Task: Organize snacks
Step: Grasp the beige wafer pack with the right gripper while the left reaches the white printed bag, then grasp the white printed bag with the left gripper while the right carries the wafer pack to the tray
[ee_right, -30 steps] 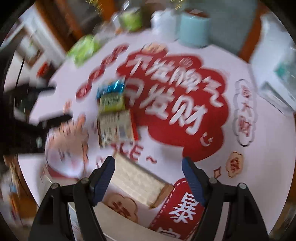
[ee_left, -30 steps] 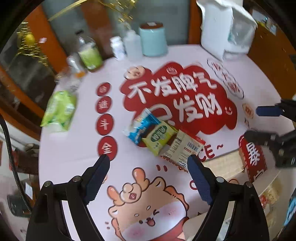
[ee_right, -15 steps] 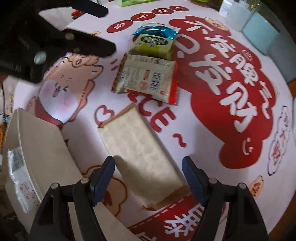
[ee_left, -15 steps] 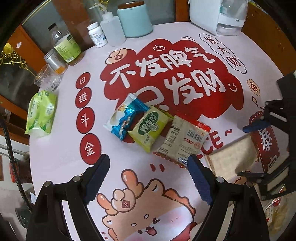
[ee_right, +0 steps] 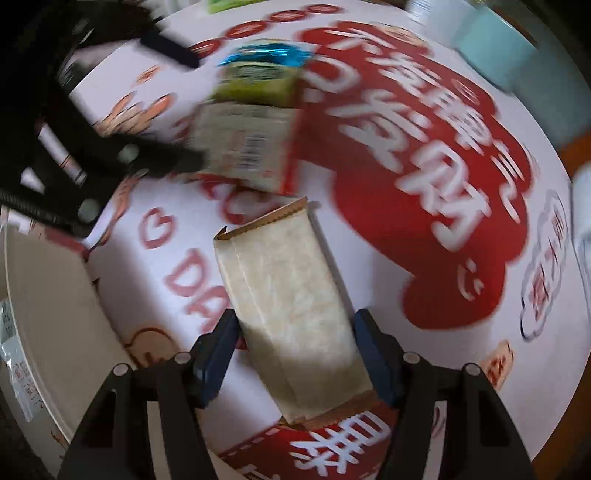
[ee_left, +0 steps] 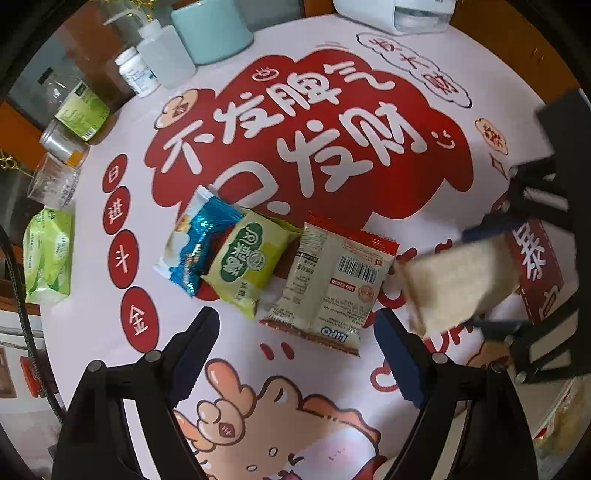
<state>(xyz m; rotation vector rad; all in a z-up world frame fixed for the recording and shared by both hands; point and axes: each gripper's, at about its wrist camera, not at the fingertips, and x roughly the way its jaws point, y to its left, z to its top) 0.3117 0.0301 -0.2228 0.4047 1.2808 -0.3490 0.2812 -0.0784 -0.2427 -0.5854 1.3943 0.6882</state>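
Three snack packets lie in a row on the printed tablecloth: a blue one (ee_left: 199,240), a green one (ee_left: 247,266) and a red-and-white one (ee_left: 332,288). My left gripper (ee_left: 295,317) hangs open just above the near end of the red-and-white packet and holds nothing. A long beige packet (ee_right: 291,306) lies between the blue pads of my right gripper (ee_right: 294,321). Its jaws are closing, and both pads meet the packet's long sides. In the left wrist view the same beige packet (ee_left: 454,284) is blurred, at the right.
A white bin (ee_right: 48,295) with a wrapped snack inside stands left of the beige packet. At the table's far edge are a teal canister (ee_left: 210,29), a squeeze bottle (ee_left: 166,55), a pill bottle (ee_left: 136,74), a green-labelled bottle (ee_left: 81,107) and a tissue pack (ee_left: 48,254).
Both grippers have come down closer to the table. The right jaws have narrowed from wide open onto the beige packet. The left jaws keep the same width.
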